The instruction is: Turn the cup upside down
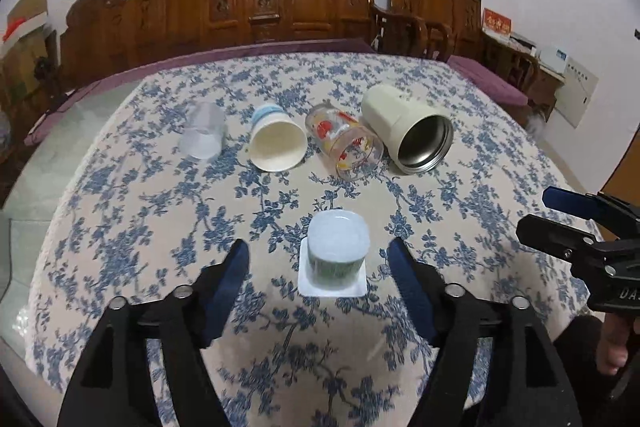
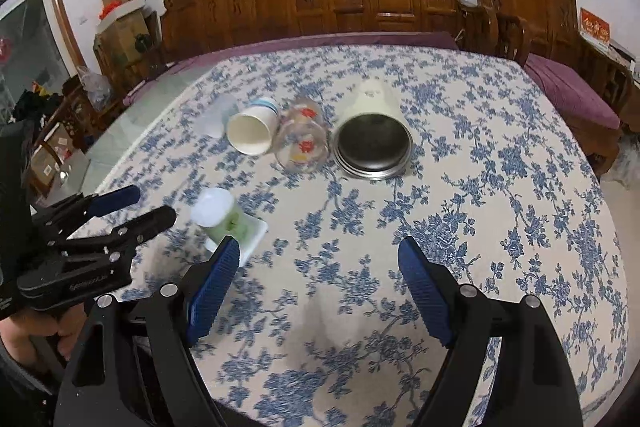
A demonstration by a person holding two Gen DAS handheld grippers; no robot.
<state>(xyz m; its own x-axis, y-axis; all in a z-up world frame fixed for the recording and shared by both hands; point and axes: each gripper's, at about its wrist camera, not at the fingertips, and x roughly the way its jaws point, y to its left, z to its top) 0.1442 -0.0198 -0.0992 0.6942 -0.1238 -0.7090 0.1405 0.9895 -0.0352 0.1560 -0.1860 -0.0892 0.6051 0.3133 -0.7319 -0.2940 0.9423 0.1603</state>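
Green cup (image 1: 338, 254) seen inverted on white square coaster (image 1: 332, 289), pale base uppermost, near counter (image 1: 120, 227) front edge; flip judged done for this one

Left gripper (image 1: 319, 277) jaws spread wide either side of cup, nothing gripped. Right gripper (image 2: 320, 281) jaws also spread, empty

Left undone, by judgement: frosted cup (image 1: 202, 135), paper cup (image 1: 276, 143), printed glass (image 1: 346, 143), steel-lined flask (image 1: 410, 129) lying on sides in row behind

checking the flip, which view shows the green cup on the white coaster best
Left wrist view: the inverted green plastic cup sits centred on the square white coaster between open fingers. Right wrist view shows it blurred at the left, coaster partly hidden by a finger.
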